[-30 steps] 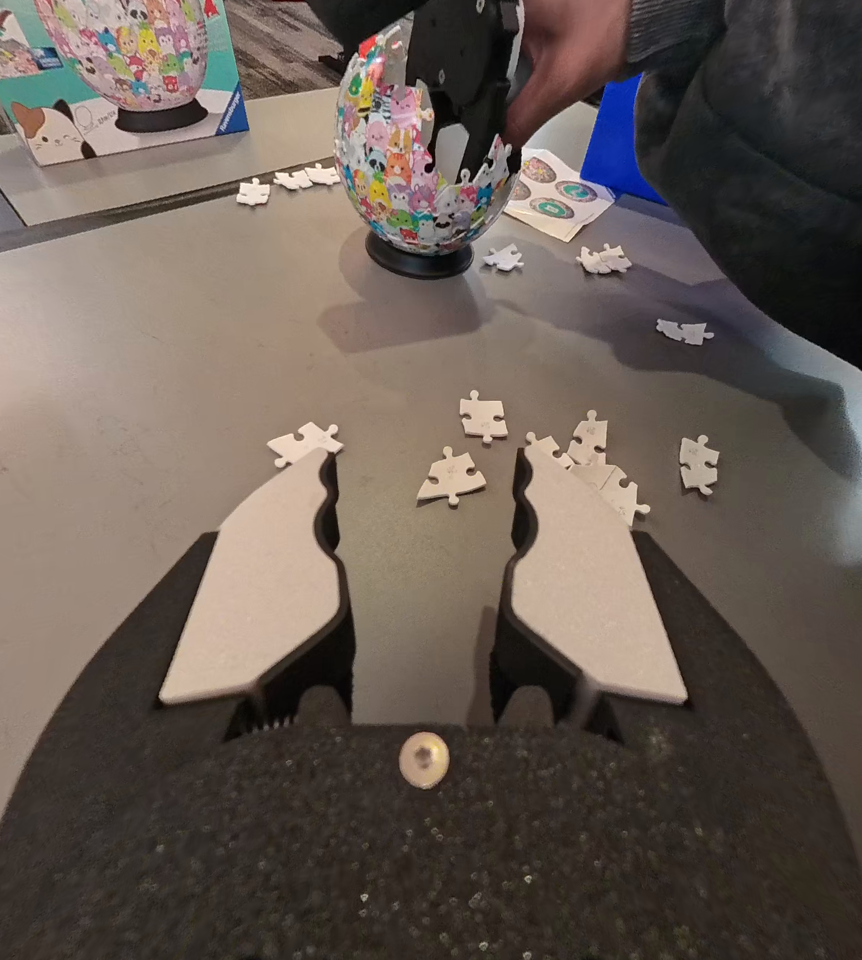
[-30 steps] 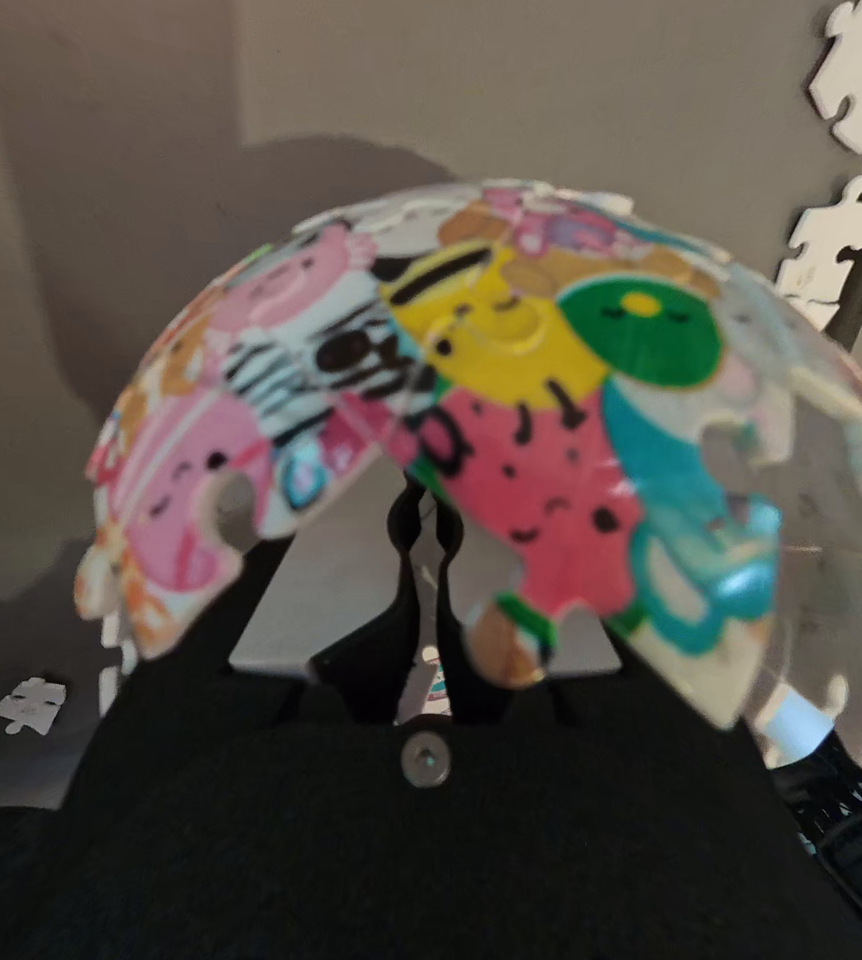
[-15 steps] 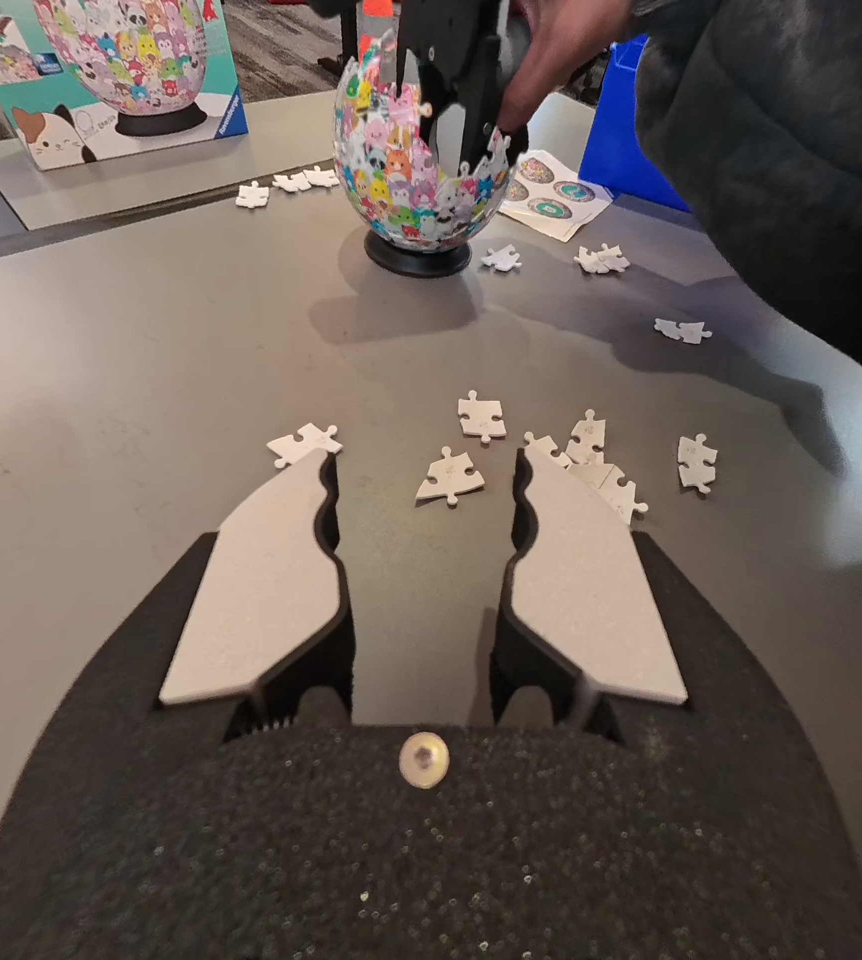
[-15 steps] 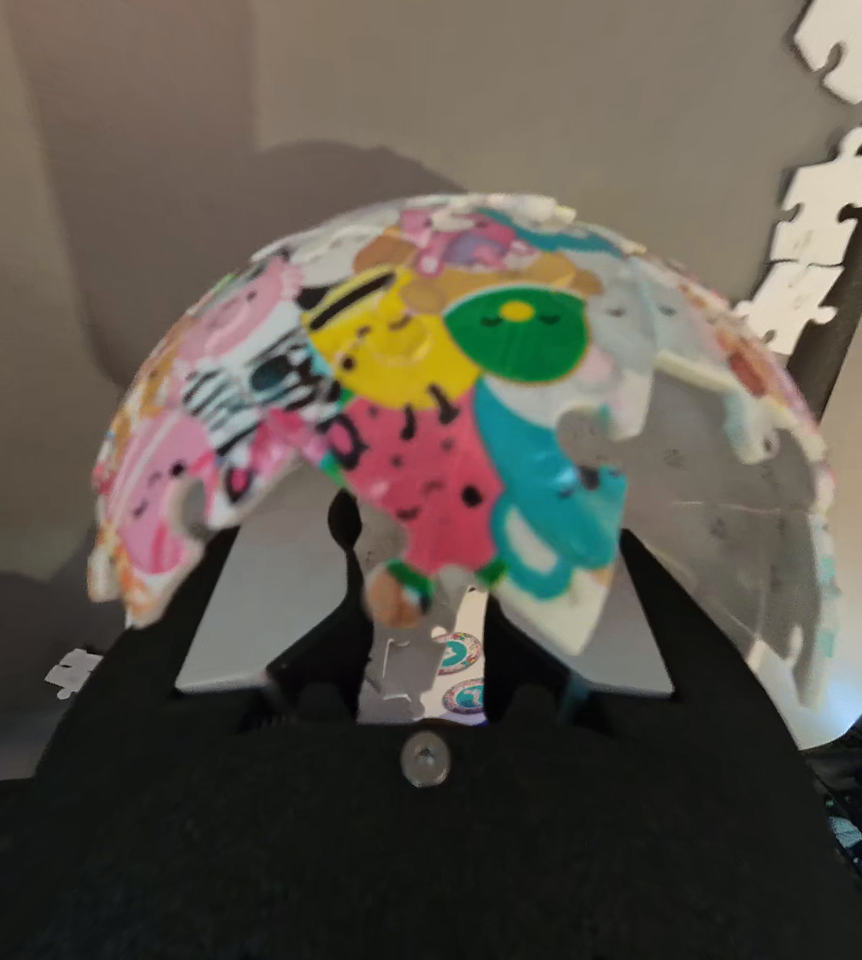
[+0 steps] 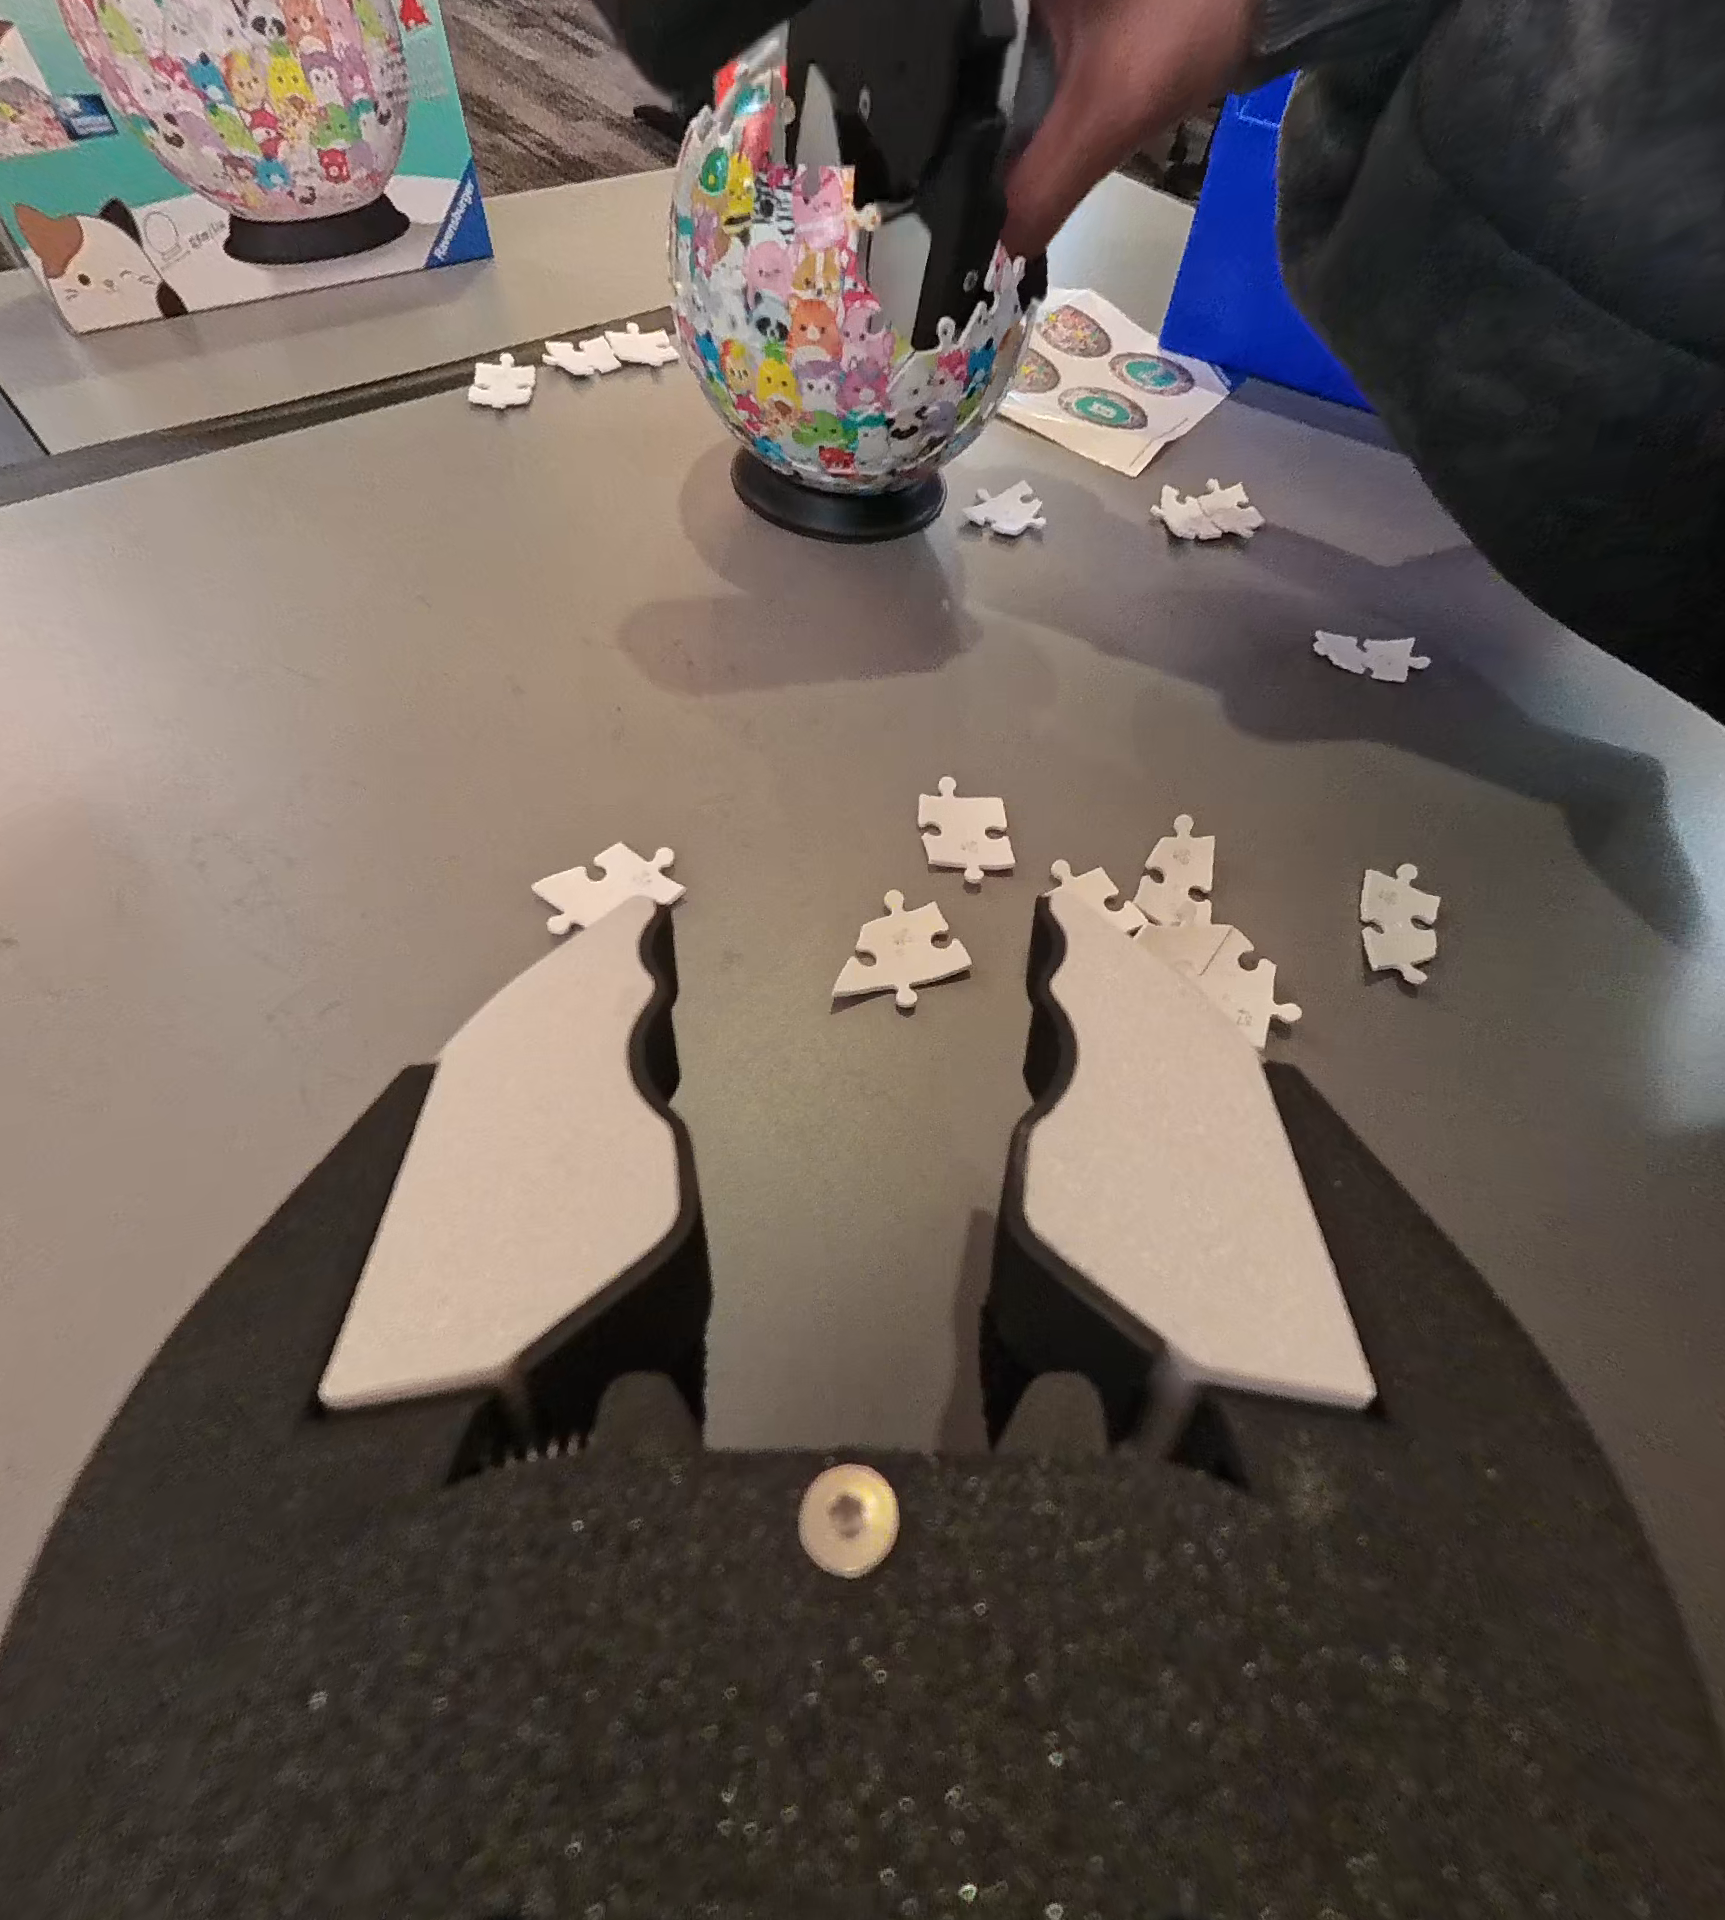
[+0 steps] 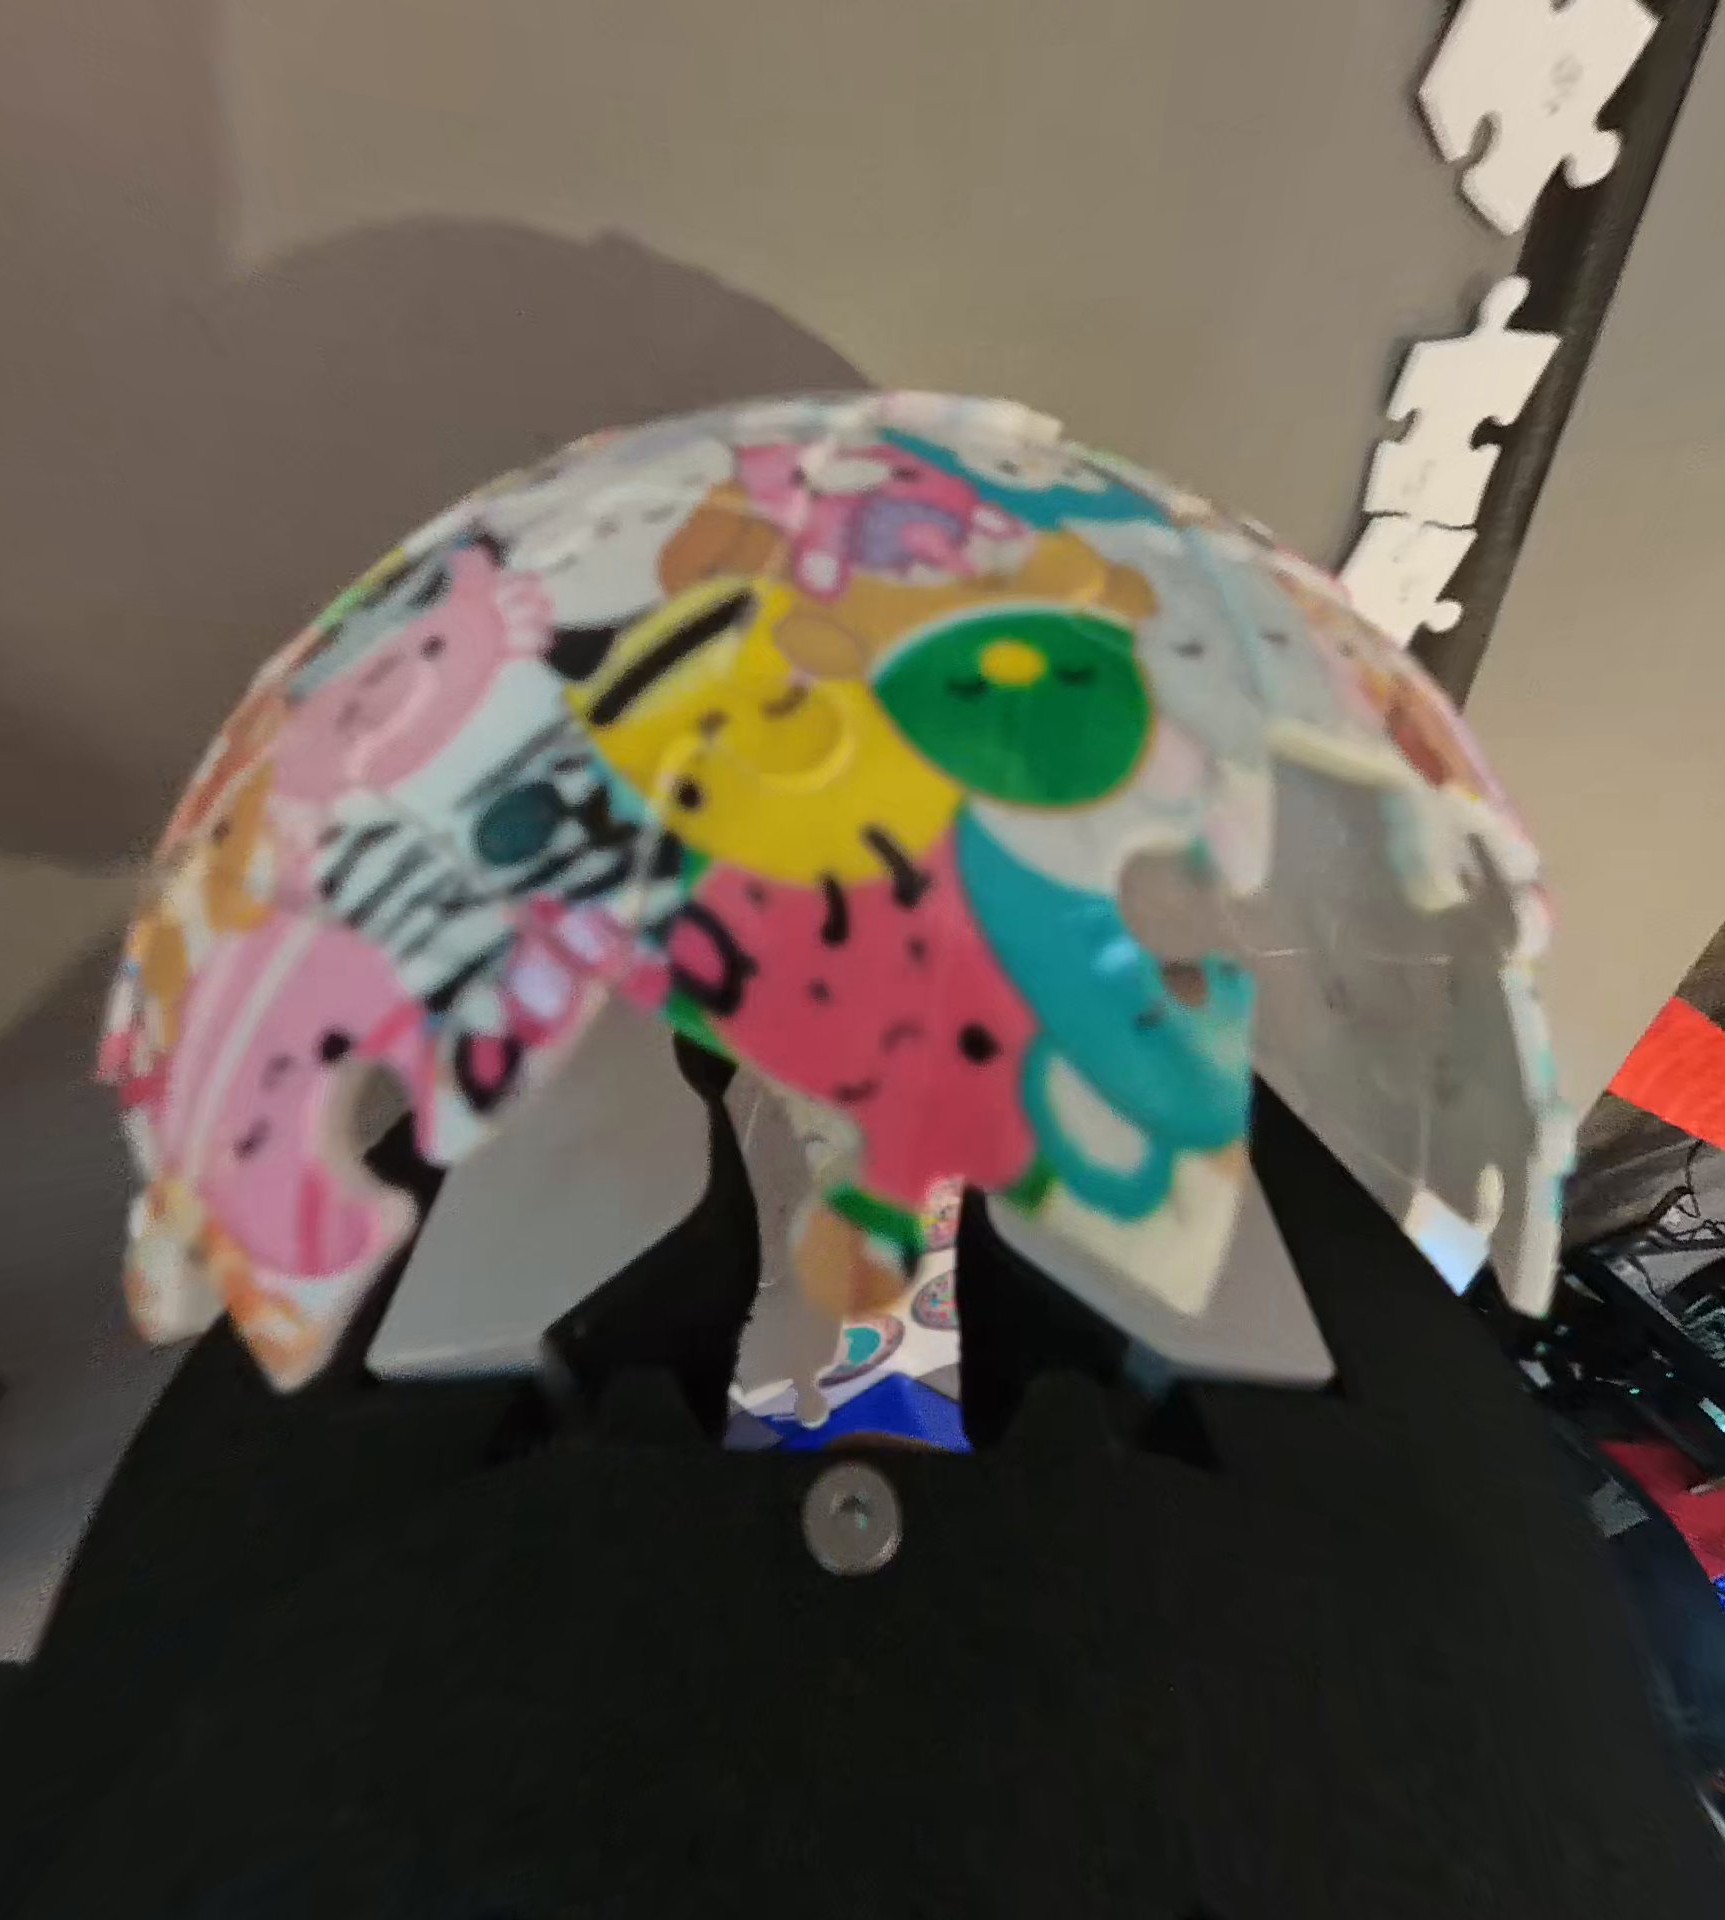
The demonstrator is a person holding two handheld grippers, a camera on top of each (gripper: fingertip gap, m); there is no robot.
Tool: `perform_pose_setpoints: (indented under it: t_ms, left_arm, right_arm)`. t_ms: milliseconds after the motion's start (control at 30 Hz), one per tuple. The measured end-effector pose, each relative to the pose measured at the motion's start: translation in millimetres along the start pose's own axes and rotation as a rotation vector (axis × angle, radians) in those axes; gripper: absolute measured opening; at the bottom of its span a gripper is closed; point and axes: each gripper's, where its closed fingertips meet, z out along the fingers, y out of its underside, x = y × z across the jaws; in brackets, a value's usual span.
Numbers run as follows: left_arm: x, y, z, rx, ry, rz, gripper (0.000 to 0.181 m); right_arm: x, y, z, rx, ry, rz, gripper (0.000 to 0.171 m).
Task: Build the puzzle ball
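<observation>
My right tongs stand partly open at the rim of the puzzle ball on its black stand, their hold unclear, while my left tongs wait open and empty over loose pieces on the desk, so I judge one piece is being fitted, and next comes picking another.

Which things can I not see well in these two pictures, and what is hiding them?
- Right gripper tips, right wrist view: covered by the blurred puzzle ball; any contact cannot be told.
- Ball's inside, left wrist view: blocked by the gripper and hand.
- Loose pieces: partly under the left gripper finger.
- Puzzle box: cut by the frame edge.
</observation>
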Motion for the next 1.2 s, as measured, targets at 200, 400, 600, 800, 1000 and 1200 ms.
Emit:
perform_pose_setpoints:
  t_ms: [200,400,600,800,1000,1200]
  left_arm:
    - [0.4,-0.3,-0.5,0.001,0.003,-0.001,0.064]
    - [0.5,-1.0,-1.8,0.005,0.003,-0.003,0.064]
    - [0.5,-1.3,-2.5,0.005,0.001,-0.001,0.064]
    - [0.0,-1.4,-2.9,0.006,-0.001,-0.002,0.064]
    - [0.0,-1.2,-2.5,0.004,-0.002,-0.002,0.064]
    - [0.4,-0.4,-2.1,0.001,0.001,-0.002,0.064]
  right_arm:
    - [-1.7,3.6,5.1,-0.013,-0.028,0.029,0.050]
    - [-6.7,2.5,7.2,0.037,-0.076,0.099,0.058]
    - [-7.3,2.2,7.1,0.010,-0.085,0.075,0.083]
    - [-6.9,2.3,7.1,0.018,-0.081,0.064,0.132]
    - [-3.1,3.6,4.7,0.024,-0.063,0.052,0.000]
    - [8.3,6.0,-18.9,0.071,-0.027,0.059,0.000]
